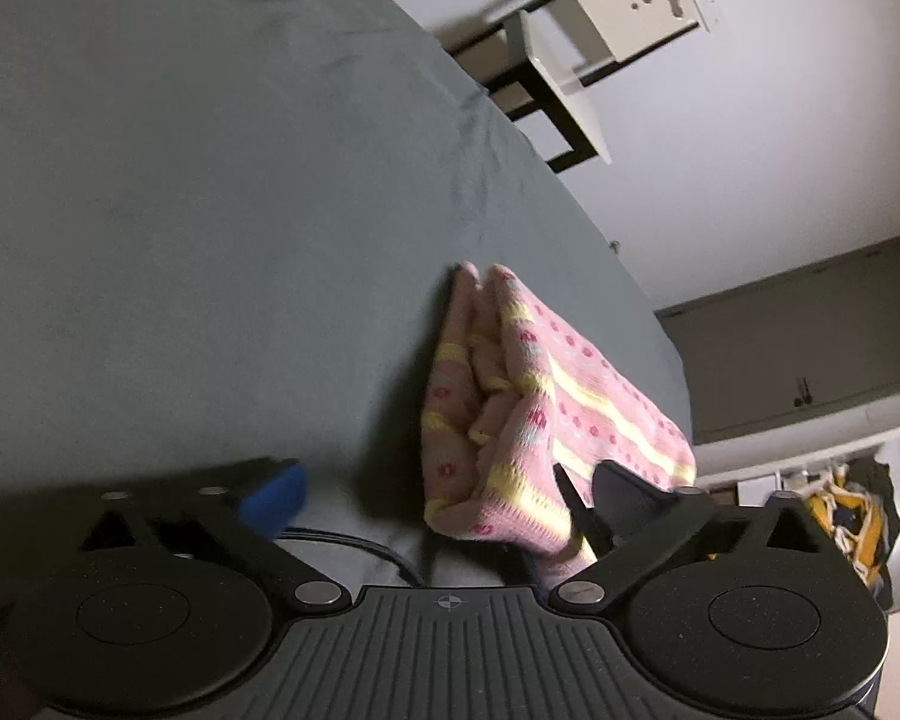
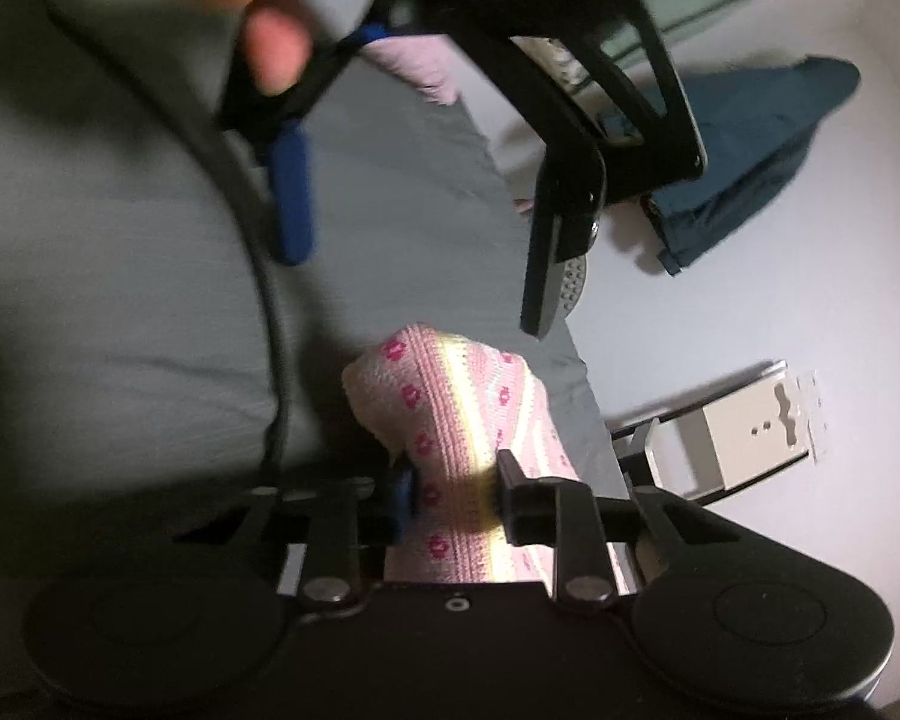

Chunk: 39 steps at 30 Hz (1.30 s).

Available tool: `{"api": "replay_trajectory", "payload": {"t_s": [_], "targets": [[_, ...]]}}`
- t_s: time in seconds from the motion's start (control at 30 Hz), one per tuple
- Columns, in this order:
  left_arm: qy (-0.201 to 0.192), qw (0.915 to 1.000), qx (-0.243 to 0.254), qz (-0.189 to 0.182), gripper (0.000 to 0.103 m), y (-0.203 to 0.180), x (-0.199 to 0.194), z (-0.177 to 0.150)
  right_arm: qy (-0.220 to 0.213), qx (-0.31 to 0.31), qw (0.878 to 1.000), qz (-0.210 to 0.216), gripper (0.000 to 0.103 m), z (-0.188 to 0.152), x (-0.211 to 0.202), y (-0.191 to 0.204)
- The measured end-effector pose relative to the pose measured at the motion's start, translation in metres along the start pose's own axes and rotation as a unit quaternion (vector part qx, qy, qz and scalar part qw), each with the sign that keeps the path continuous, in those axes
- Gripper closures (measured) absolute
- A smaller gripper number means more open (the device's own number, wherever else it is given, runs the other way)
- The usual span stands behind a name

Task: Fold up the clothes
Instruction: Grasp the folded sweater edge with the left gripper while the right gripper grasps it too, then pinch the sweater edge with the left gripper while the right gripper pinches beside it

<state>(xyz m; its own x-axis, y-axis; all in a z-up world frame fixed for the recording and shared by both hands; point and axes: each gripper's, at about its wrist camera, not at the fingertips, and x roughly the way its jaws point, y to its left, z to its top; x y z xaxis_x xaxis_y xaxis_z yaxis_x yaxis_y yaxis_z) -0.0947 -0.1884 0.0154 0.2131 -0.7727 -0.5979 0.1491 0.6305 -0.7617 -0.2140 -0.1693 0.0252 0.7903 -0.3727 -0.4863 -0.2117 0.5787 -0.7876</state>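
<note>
A pink knit garment (image 1: 528, 396) with yellow stripes and red dots lies bunched on the grey bed sheet (image 1: 180, 180), near the bed's edge. My left gripper (image 1: 432, 492) is open; its blue pad (image 1: 276, 498) is off to the left and its black finger (image 1: 618, 492) rests against the garment's near end. In the right wrist view my right gripper (image 2: 453, 492) is shut on one end of the garment (image 2: 444, 408). The left gripper (image 2: 417, 282) hangs open above it, held by a hand (image 2: 276, 42).
A black-framed stand with a white box (image 1: 630, 6) sits against the white wall past the bed's edge. A dark blue garment (image 2: 750, 150) lies beyond the bed. More pink cloth (image 2: 414, 66) lies farther along the sheet. A yellow and black bag (image 1: 858, 528) is at the right.
</note>
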Motion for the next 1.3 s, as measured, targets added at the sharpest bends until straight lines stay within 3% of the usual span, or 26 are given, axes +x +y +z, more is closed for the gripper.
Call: {"api": "replay_trajectory", "payload": {"t_s": [0.13,0.4,0.5,0.7,0.73,0.87,0.97,1.03,1.13,1.2,1.3], "targets": [[-0.01,0.9993,-0.026,-0.026,0.001,0.003,0.003,0.003,-0.008,0.039,0.999,-0.002,0.08,-0.005,-0.006,-0.015],[0.031,0.9896,-0.095,-0.104,0.001,0.005,0.049,0.014,-0.017,0.113,0.993,0.004,0.08,-0.018,0.003,-0.064],[0.027,0.986,-0.109,-0.124,0.001,-0.002,0.072,0.017,-0.019,0.137,0.99,0.011,0.08,-0.023,0.002,-0.077],[0.027,0.9626,-0.181,-0.2,0.001,-0.002,0.116,0.015,-0.025,0.17,0.985,0.028,0.08,-0.029,-0.012,-0.078],[0.037,0.9638,-0.174,-0.198,0.001,-0.006,0.123,0.015,-0.026,0.172,0.984,0.03,0.08,-0.031,-0.014,-0.079],[0.049,0.9829,-0.082,-0.158,0.002,-0.033,0.133,0.014,-0.031,0.183,0.982,0.047,0.079,-0.034,-0.015,-0.085],[0.052,0.9891,-0.04,-0.132,0.03,-0.044,0.131,0.016,-0.035,0.206,0.975,0.078,0.066,-0.04,-0.015,-0.095],[0.05,0.9922,-0.027,-0.11,0.054,-0.044,0.131,0.016,-0.044,0.223,0.969,0.092,0.038,-0.046,-0.021,-0.102],[0.048,0.9947,-0.004,-0.091,0.069,-0.045,0.13,0.012,-0.058,0.289,0.95,0.106,0.03,-0.069,-0.028,-0.127],[0.039,0.9959,0.021,-0.079,0.076,-0.049,0.127,0.011,-0.034,0.377,0.92,0.101,0.02,-0.101,-0.02,-0.152],[0.015,0.9947,0.091,-0.047,0.081,-0.064,0.116,0.019,0.002,0.501,0.86,0.093,0.013,-0.148,-0.007,-0.19]]}}
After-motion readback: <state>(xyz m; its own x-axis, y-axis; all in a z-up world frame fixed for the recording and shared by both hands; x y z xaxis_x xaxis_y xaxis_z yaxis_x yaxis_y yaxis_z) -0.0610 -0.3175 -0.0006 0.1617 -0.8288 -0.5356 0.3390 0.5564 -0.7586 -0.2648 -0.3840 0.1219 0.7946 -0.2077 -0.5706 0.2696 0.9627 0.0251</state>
